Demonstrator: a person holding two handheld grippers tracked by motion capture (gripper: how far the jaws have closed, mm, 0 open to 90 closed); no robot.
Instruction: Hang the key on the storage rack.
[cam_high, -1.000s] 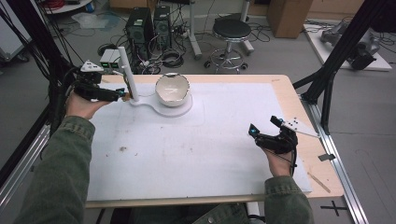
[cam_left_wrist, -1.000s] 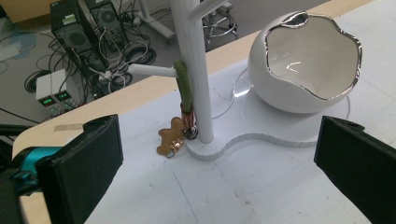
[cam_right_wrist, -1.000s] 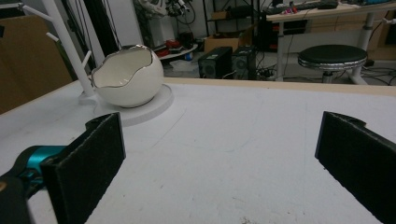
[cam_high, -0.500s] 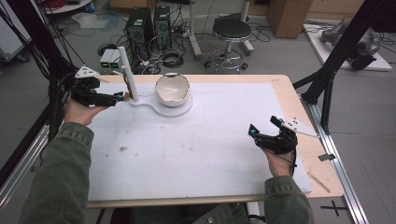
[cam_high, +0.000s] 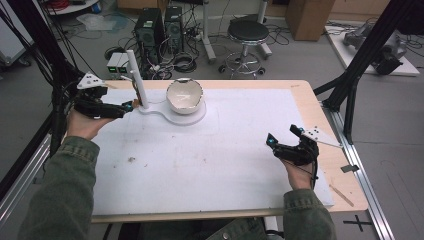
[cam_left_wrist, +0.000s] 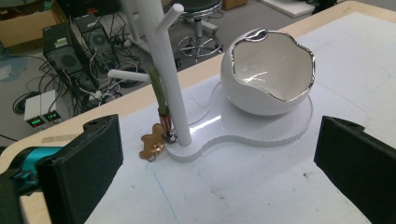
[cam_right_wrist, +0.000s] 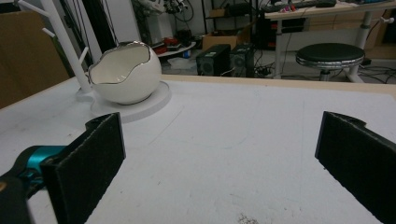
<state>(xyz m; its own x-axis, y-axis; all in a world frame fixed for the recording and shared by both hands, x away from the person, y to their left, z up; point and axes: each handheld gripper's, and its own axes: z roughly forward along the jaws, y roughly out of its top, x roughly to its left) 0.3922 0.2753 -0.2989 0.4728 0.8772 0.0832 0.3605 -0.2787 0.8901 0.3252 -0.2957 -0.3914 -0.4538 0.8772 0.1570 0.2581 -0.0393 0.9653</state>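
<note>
A white peg stand (cam_high: 136, 77) rises from a flat white base (cam_high: 165, 112) at the table's far left, and the base also carries an egg-shaped white bowl (cam_high: 184, 96) with a silver rim. In the left gripper view a green strap (cam_left_wrist: 159, 93) leans against the post (cam_left_wrist: 161, 60), with a gingerbread-man charm (cam_left_wrist: 153, 140) lying at its foot beside the bowl (cam_left_wrist: 271, 74). My left gripper (cam_high: 131, 106) is open just left of the post, with nothing between its fingers (cam_left_wrist: 88, 158). My right gripper (cam_high: 282, 137) hovers open and holds nothing at the table's right, facing the distant bowl (cam_right_wrist: 123, 74).
A white mat (cam_high: 200, 165) covers most of the wooden table. A black frame strut (cam_high: 350, 95) stands off the right edge. A small wooden stick (cam_high: 341, 195) lies near the front right corner. A stool (cam_high: 247, 32) and computer cases stand on the floor beyond.
My left gripper has drawn back to the left, away from the post. The right gripper has stayed where it was.
</note>
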